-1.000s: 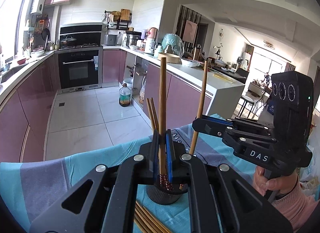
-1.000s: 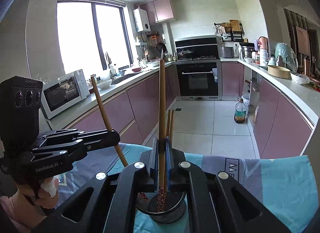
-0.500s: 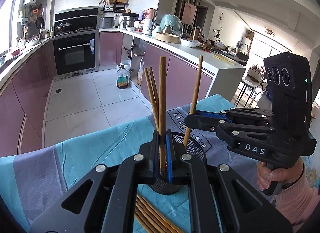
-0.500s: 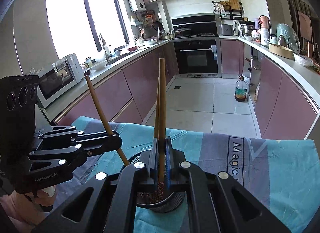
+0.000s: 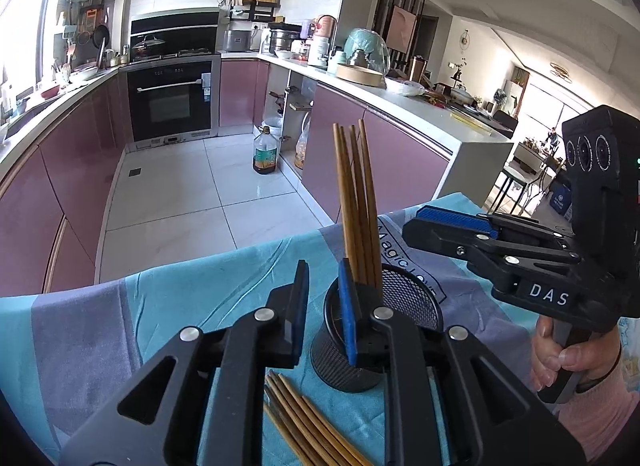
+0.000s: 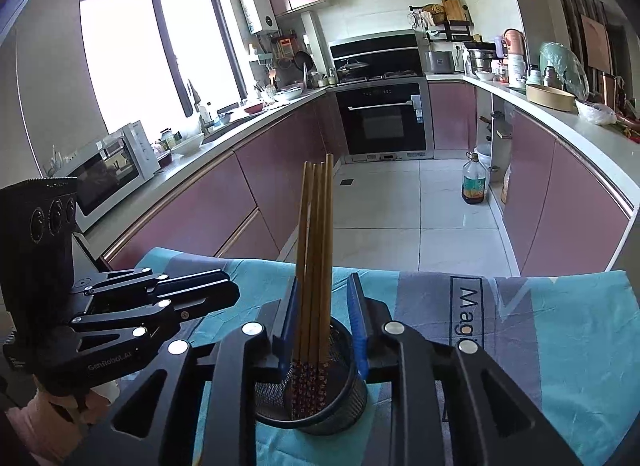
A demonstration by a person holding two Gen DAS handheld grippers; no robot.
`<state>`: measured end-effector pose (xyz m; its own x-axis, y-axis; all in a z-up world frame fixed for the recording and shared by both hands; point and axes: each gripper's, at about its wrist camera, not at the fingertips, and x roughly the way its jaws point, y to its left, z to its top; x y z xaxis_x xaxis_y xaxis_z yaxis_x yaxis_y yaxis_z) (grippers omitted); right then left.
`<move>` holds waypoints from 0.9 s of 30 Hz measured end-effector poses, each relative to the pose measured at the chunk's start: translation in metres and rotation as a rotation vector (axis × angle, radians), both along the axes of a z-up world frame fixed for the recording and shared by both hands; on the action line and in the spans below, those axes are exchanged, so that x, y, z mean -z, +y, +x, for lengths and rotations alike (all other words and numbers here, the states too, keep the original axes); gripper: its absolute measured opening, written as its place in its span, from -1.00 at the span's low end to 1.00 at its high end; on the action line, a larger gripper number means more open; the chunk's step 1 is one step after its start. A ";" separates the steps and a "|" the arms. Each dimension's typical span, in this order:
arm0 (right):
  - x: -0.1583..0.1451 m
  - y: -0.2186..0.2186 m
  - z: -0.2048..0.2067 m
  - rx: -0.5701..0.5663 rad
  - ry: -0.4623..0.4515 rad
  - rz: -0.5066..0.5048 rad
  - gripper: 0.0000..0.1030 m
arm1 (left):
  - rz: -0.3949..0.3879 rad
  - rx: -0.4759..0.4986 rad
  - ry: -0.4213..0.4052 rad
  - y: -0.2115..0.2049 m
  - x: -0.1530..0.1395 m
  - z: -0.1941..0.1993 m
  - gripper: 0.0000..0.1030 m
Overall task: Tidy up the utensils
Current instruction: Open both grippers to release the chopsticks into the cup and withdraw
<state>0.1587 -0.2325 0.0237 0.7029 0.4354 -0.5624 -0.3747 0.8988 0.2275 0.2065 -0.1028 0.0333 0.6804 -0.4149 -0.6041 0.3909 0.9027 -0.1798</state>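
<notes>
A black mesh holder (image 5: 404, 298) (image 6: 348, 398) stands on the blue cloth. Several wooden chopsticks (image 5: 358, 201) (image 6: 314, 250) stand upright in it. My left gripper (image 5: 323, 306) is open and empty, its right finger just in front of the holder; it also shows at the left of the right wrist view (image 6: 224, 294). My right gripper (image 6: 323, 316) is open, one finger on each side of the standing chopsticks, touching none; it shows from the side in the left wrist view (image 5: 424, 221). More loose chopsticks (image 5: 308, 422) lie on the cloth under my left gripper.
The blue and grey cloth (image 5: 192, 290) (image 6: 552, 330) covers the table, whose far edge drops to the kitchen floor. An oil bottle (image 5: 265, 153) stands on the floor by the pink cabinets. Counters with appliances run along both sides.
Both grippers held one chopstick each over the holder and have opened. Both chopsticks now stand in the holder with the others. Both grippers have dropped lower.
</notes>
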 end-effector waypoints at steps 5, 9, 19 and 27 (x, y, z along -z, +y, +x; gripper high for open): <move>-0.003 -0.002 -0.013 -0.013 -0.019 0.007 -0.40 | -0.018 -0.046 -0.038 0.019 0.002 -0.021 -0.58; -0.005 0.000 -0.029 -0.042 -0.039 0.018 -0.28 | -0.023 -0.069 -0.098 0.031 -0.003 -0.046 -0.46; 0.027 0.033 -0.079 -0.192 0.014 -0.036 -0.12 | 0.005 -0.098 -0.099 0.057 0.019 -0.099 -0.09; 0.078 0.048 -0.089 -0.194 0.155 -0.063 -0.12 | 0.026 -0.107 0.044 0.062 0.078 -0.114 -0.04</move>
